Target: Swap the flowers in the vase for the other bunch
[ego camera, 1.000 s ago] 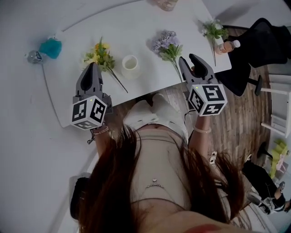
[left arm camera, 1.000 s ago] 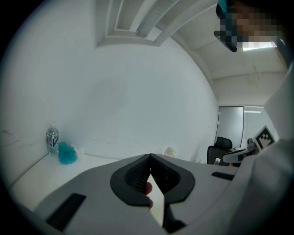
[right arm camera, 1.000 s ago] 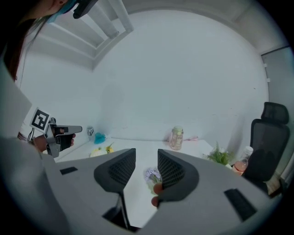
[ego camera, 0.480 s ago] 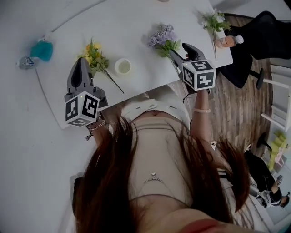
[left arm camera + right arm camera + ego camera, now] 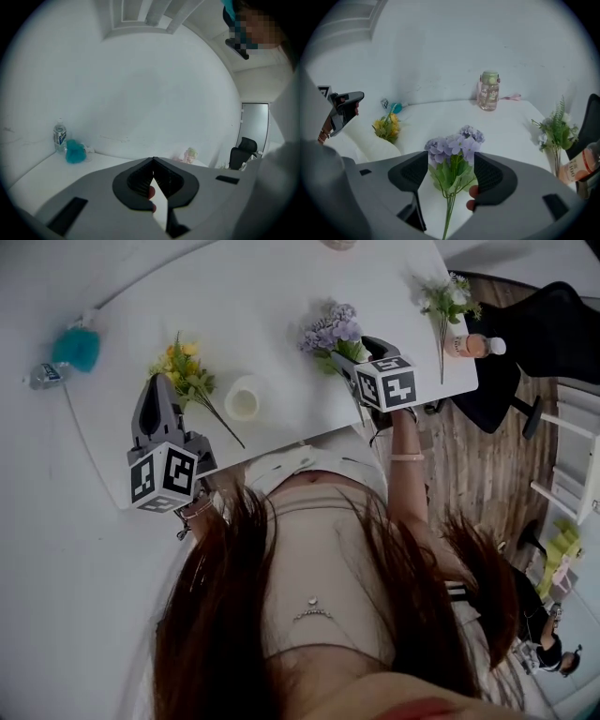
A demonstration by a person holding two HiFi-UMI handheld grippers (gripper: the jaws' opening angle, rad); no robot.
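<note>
A purple bunch [image 5: 328, 329] lies on the white table [image 5: 272, 296], right of the empty white vase [image 5: 242, 399]. My right gripper [image 5: 352, 354] hangs over its stems with its jaws opening. In the right gripper view the purple bunch [image 5: 453, 152] sits between the spread fingers [image 5: 490, 176] of my right gripper [image 5: 451, 176], and no pad presses on it. A yellow bunch [image 5: 183, 367] lies left of the vase. My left gripper [image 5: 157, 385] is shut and empty, just short of the yellow bunch. In its own view my left gripper [image 5: 153, 180] points at the wall.
A green-and-white bunch [image 5: 441, 301] lies at the table's right end, with a bottle [image 5: 472, 345] beside it. A teal object [image 5: 75, 348] and a small bottle [image 5: 42, 376] stand at the left. A pink cup [image 5: 489, 91] stands at the back. A black chair [image 5: 544, 343] is on the right.
My right gripper has dropped onto the purple bunch and its jaws have spread wide. The left gripper has edged slightly forward toward the yellow bunch.
</note>
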